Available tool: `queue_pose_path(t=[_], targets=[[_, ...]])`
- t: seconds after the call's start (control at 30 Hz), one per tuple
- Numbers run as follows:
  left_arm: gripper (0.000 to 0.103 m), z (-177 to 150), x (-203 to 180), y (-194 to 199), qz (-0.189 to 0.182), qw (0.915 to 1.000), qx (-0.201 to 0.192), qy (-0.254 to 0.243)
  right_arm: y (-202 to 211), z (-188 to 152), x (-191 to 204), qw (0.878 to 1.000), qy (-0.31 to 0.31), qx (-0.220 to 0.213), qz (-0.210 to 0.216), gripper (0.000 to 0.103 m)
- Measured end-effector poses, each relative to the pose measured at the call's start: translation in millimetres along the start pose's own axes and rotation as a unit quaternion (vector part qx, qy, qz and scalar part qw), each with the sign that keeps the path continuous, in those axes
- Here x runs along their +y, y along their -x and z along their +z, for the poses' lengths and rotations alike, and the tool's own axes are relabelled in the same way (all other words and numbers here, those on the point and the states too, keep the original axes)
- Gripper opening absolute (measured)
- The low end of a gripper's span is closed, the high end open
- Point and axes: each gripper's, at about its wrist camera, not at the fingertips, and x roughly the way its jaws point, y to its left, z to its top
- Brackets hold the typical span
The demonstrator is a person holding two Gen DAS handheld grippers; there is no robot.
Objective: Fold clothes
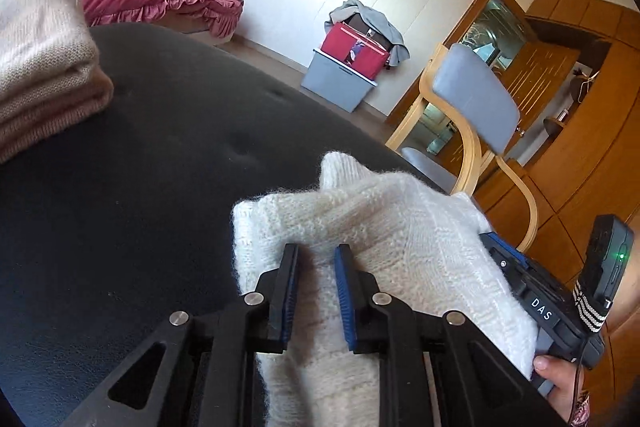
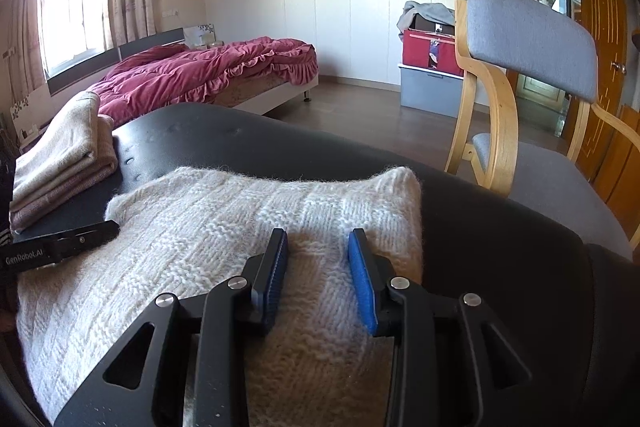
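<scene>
Knitwear is lying in two places on the black bench: a beige stack is sitting neatly folded at the bench's far left corner, and a white sweater is spreading across the near part, toward the right edge. The stack is looking finished, its layers lying flat on one another. The sweater is lying as a thick, roughly rectangular pad with a bumpy far edge, so it is looking at least partly folded, though I cannot tell whether another fold is wanted or whether it is only waiting to join the stack. The left gripper is hovering low over the sweater's left part with its fingers apart and nothing between them but knit showing below; the right gripper is doing the same over the sweater's right part, fingers wide and gripping nothing. Whether either is pressing on the wool I cannot say. A hand is showing at the right gripper's handle in the left view. Beyond the bench a chair is standing near its right edge, and a bed is lying farther back.
</scene>
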Motion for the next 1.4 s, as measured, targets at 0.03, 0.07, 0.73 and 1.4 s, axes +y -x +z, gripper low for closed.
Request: queue_pose_path(t=[0.03,0.07,0.73,1.4], targets=[[0.019,-1,-1,0,0.003,1.0000,-0.001,-0.004,0,0,-1,1.000,-0.003,0.000,0.003,0.035],[0.019,-2,-2,0,0.007,0.9999,-0.002,-0.008,0,1,-3,1.000,-0.006,0.001,0.007,0.036],[0.020,-2,-8,0,0.033,0.9990,-0.012,-0.028,56,-44,55,0.994,0.103,0.021,0.030,0.027],[0.022,-46,-75,50,0.037,0.9871,0.003,-0.156,80,-42,50,0.996,0.080,0.005,0.050,0.028]])
